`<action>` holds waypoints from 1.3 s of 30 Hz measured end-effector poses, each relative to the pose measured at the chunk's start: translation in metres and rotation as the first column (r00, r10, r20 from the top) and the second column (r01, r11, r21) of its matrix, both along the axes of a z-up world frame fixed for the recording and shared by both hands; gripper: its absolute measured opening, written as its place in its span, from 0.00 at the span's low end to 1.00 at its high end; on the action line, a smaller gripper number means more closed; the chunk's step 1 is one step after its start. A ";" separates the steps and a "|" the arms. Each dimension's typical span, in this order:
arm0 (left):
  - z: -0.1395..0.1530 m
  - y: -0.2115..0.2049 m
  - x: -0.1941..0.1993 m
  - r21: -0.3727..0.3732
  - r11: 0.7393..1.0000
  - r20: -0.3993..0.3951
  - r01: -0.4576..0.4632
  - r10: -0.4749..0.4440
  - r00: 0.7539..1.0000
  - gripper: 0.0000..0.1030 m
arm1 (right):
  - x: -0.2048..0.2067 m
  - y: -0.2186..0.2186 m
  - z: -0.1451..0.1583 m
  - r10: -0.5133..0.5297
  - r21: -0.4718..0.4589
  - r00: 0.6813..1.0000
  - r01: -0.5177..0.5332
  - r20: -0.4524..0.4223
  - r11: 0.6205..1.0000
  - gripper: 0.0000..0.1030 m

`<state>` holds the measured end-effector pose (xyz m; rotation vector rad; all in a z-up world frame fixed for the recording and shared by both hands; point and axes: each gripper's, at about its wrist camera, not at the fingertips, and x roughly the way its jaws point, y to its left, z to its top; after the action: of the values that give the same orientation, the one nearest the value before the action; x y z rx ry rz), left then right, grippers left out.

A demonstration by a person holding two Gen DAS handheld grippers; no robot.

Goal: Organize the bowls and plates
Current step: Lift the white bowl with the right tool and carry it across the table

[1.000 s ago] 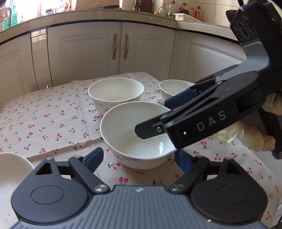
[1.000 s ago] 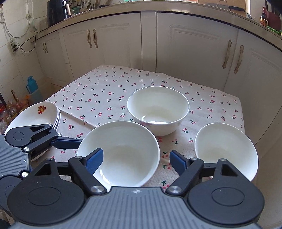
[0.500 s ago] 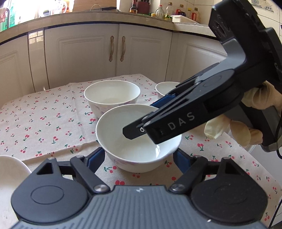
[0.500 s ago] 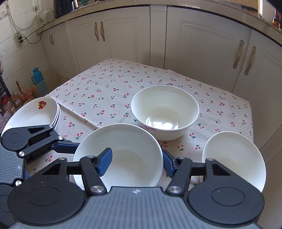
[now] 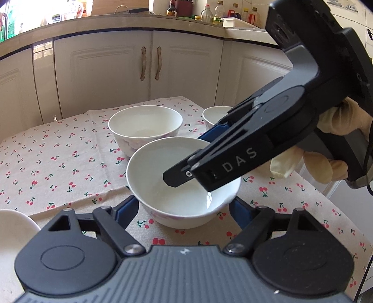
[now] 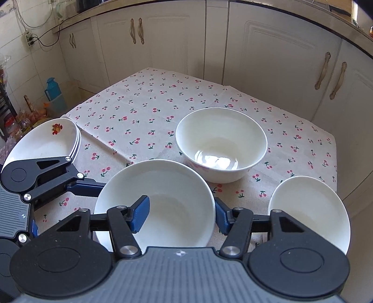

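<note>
With the right claw [image 6: 180, 213] straddling the near bowl's [image 6: 163, 186] rim on the bench [image 6: 144, 100], one finger inside, not yet clamped, and the left claw [image 5: 184, 209] spread around it, next comes closing, then nesting into the far bowl [image 6: 221, 139].

From my left wrist camera I read just one word: "DAS", in pale capital letters on the black finger arm of the right gripper [image 5: 207, 160], which reaches over the near bowl [image 5: 184, 184]. A further character beside it is partly hidden and I cannot make it out. The bottle labels [image 5: 209, 14] on the counter are too small to read.
</note>
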<state>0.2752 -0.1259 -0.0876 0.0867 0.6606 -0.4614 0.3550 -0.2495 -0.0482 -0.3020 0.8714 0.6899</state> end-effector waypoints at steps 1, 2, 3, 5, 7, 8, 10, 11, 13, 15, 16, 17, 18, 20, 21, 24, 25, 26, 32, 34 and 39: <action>0.000 0.000 0.000 0.004 1.000 -0.002 0.003 -0.003 1.000 0.82 | -0.001 -0.001 0.001 -0.001 0.002 1.000 0.001 -0.002 1.000 0.62; 0.001 0.000 -0.001 0.006 1.000 -0.002 0.006 -0.006 1.000 0.82 | -0.002 -0.001 0.001 -0.002 0.006 1.000 0.002 -0.004 1.000 0.62; 0.001 0.000 -0.002 0.010 1.000 -0.001 0.010 -0.010 1.000 0.82 | -0.003 -0.001 0.002 -0.004 0.009 1.000 0.004 -0.006 1.000 0.62; 0.002 0.000 -0.003 0.015 1.000 -0.004 0.016 -0.016 1.000 0.82 | -0.006 -0.002 0.005 -0.005 0.012 1.000 0.005 -0.008 1.000 0.62; 0.004 0.000 -0.006 0.017 1.000 -0.004 0.023 -0.023 1.000 0.82 | -0.010 -0.002 0.007 -0.004 0.010 1.000 0.004 -0.003 1.000 0.62; 0.005 0.000 -0.008 0.017 1.000 -0.002 0.026 -0.026 1.000 0.82 | -0.013 -0.001 0.009 -0.004 0.006 1.000 0.004 0.001 1.000 0.62; 0.007 0.000 -0.012 0.021 0.999 -0.002 0.032 -0.032 0.999 0.82 | -0.018 -0.001 0.012 -0.005 0.002 1.000 0.005 0.009 1.000 0.62; 0.008 0.000 -0.014 0.023 0.999 -0.003 0.035 -0.035 0.999 0.82 | -0.021 0.000 0.013 -0.007 0.001 1.000 0.007 0.009 1.000 0.62; 0.010 0.001 -0.019 0.026 0.999 -0.003 0.041 -0.041 0.999 0.82 | -0.026 -0.001 0.016 -0.009 0.006 1.000 0.009 0.009 1.000 0.62; 0.012 0.002 -0.024 0.030 0.998 -0.001 0.049 -0.049 0.999 0.82 | -0.032 -0.001 0.017 -0.011 0.010 1.000 0.011 0.005 1.000 0.62; 0.014 0.002 -0.028 0.031 0.998 -0.001 0.053 -0.053 0.999 0.82 | -0.035 -0.001 0.018 -0.011 0.010 1.000 0.011 0.006 1.000 0.62; 0.015 0.003 -0.031 0.032 0.998 0.000 0.055 -0.055 0.999 0.82 | -0.039 -0.001 0.018 -0.010 0.009 1.000 0.010 0.008 1.000 0.62; 0.016 0.003 -0.034 0.034 0.998 0.000 0.057 -0.057 0.998 0.82 | -0.042 -0.001 0.018 -0.009 0.007 1.000 0.009 0.009 1.000 0.62; 0.017 0.004 -0.041 0.039 0.997 0.000 0.063 -0.063 0.998 0.82 | -0.049 0.000 0.018 -0.012 0.000 1.000 0.012 0.007 1.000 0.62; 0.018 0.004 -0.043 0.040 0.997 0.000 0.064 -0.064 0.998 0.82 | -0.053 0.001 0.018 -0.012 -0.002 1.000 0.012 0.008 1.000 0.62; 0.020 0.005 -0.054 0.045 0.996 0.001 0.071 -0.071 0.997 0.82 | -0.063 0.002 0.018 -0.017 -0.004 1.000 0.017 0.007 1.000 0.62; 0.021 0.005 -0.058 0.045 0.996 0.004 0.074 -0.074 0.997 0.82 | -0.067 0.002 0.018 -0.019 -0.005 1.000 0.019 0.005 1.000 0.62; 0.021 0.005 -0.061 0.047 0.996 0.005 0.077 -0.077 0.997 0.82 | -0.070 0.002 0.018 -0.020 -0.007 1.000 0.020 0.004 1.000 0.62; 0.024 0.004 -0.083 0.056 0.993 0.011 0.104 -0.105 0.994 0.82 | -0.093 0.001 0.018 -0.034 -0.016 0.999 0.034 -0.003 0.999 0.62; 0.025 0.004 -0.089 0.057 0.992 0.011 0.114 -0.115 0.993 0.82 | -0.099 0.001 0.017 -0.040 -0.018 0.999 0.040 -0.003 0.999 0.62; 0.023 0.000 -0.103 0.070 0.987 0.004 0.142 -0.143 0.990 0.82 | -0.116 -0.003 0.015 -0.063 -0.016 0.998 0.063 -0.011 0.998 0.62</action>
<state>0.1727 -0.1260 -0.0643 0.2034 0.6638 -0.5755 0.2387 -0.2529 -0.0330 -0.2837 0.8943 0.6272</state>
